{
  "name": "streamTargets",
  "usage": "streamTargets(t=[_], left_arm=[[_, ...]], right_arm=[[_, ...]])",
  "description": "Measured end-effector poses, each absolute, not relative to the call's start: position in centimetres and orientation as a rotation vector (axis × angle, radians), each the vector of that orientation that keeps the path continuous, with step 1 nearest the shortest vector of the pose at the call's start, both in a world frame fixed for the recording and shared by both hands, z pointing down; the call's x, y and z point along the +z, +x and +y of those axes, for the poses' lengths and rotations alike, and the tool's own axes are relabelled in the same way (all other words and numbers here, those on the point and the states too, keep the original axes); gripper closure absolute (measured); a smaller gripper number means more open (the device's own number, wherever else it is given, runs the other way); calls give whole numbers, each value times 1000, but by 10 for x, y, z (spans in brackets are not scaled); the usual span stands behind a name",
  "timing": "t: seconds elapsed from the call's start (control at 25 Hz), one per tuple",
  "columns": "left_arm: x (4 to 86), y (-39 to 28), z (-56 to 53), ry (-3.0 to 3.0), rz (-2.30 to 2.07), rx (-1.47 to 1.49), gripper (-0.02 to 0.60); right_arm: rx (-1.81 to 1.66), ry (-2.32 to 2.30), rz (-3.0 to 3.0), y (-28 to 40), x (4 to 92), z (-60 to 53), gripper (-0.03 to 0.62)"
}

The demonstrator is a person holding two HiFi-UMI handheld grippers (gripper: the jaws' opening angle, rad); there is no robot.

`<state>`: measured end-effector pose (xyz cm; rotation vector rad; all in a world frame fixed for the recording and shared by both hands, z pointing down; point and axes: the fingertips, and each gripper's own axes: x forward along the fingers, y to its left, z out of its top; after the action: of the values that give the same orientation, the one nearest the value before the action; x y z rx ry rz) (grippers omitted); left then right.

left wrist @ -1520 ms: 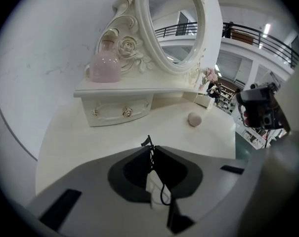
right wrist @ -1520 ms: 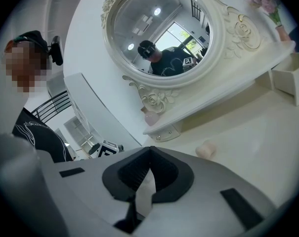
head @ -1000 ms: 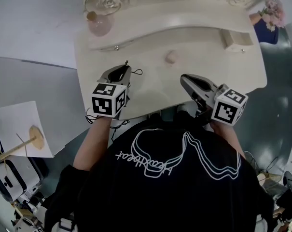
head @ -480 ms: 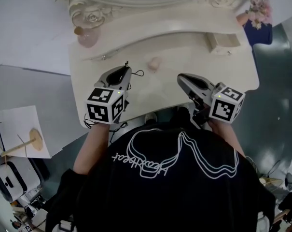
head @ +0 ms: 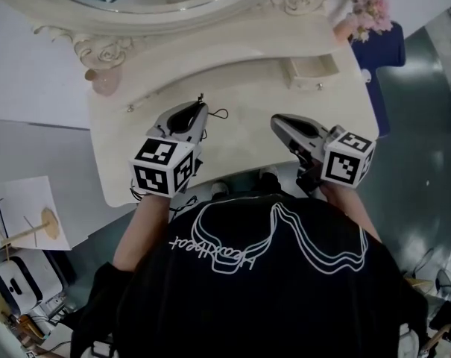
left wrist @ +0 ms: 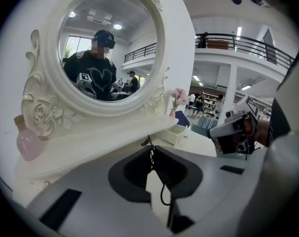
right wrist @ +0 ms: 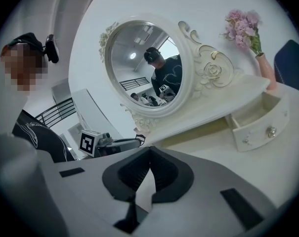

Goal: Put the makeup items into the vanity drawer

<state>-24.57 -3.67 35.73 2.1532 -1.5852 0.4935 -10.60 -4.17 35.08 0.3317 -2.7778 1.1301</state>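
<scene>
Grey floor (head: 39, 133) lies to either side of a cream, scroll-carved vanity table (head: 244, 136). A person in a black shirt with a white line print (head: 262, 289) stands at its front edge. Landmark for all positions is the oval mirror in a cream carved frame (left wrist: 107, 48), upright at the back of the table.

1. A rounded pink glass bottle with a tan stopper (left wrist: 27, 141) stands upright on the raised shelf (head: 232, 42) below the mirror's left end, as the person faces it. It is just beside the carved rose (left wrist: 40, 111) and outside the drawer.

2. A small cream drawer with a round knob (right wrist: 258, 121) is pulled open below the mirror's right end, under the same shelf. Only part of its inside shows.

3. A bunch of pink flowers in a pink vase (head: 363, 13) stands right of the mirror at the shelf's end, beyond the drawer.

4. The left gripper (left wrist: 150, 151) hovers over the table top in front of the mirror's left half and points toward it. Its dark fingers (left wrist: 132, 172) are together, tips touching. Only a thin black cord (left wrist: 162, 194) shows in the gap lower down.

5. The right gripper (right wrist: 149, 151) hovers in front of the mirror's right half, on the drawer's side and apart from the left gripper. Its fingers (right wrist: 166, 174) also meet at the tips.

6. Neither gripper touches the bottle or the drawer.
</scene>
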Motion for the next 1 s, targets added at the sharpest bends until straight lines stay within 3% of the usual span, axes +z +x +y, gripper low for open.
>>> streamTargets(t=[0.56,1.0], left_arm=[[341,-113,-108,2266,-1512,456,554],[324,-52,-153,2365,-1503,470,552]], right_arm=[[1111,367,-2818,1,350,-102,591],[1090,397,-2851,49,349,-128,591]])
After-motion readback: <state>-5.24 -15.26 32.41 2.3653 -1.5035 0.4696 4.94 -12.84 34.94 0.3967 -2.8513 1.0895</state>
